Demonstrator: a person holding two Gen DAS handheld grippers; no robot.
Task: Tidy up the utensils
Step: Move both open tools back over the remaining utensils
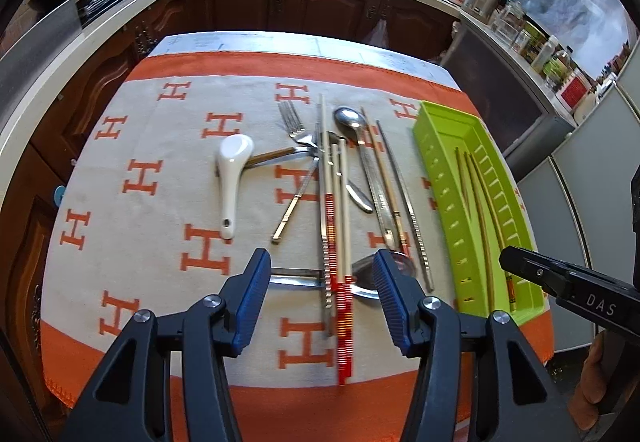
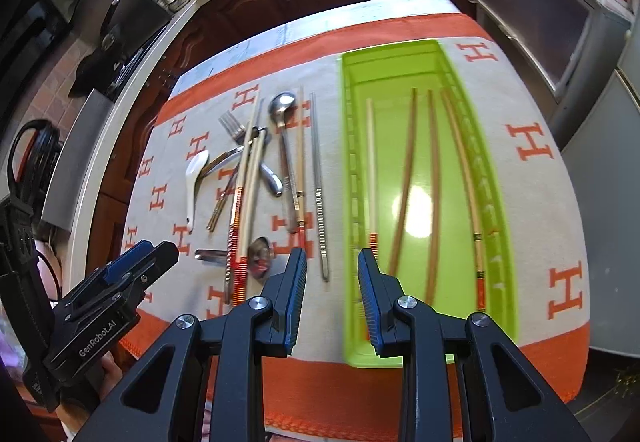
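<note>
Four chopsticks (image 2: pixel 408 178) lie in the green tray (image 2: pixel 508 242), other utensils (image 1: pixel 332 182) beside it on the cloth (image 1: pixel 132 146), while both the left gripper (image 1: pixel 320 278) and right gripper (image 2: pixel 332 274) hover apart, empty.

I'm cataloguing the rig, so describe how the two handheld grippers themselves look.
Both are matte black plastic with angular, triangular cut-out arms and round silver pivot bolts. Each ends in two flat fingers faced with ribbed blue pads. The left gripper has white "GenRobot.AI" lettering on its side; the right gripper shows white letters "DAS". No cables or sleeves are visible.
</note>
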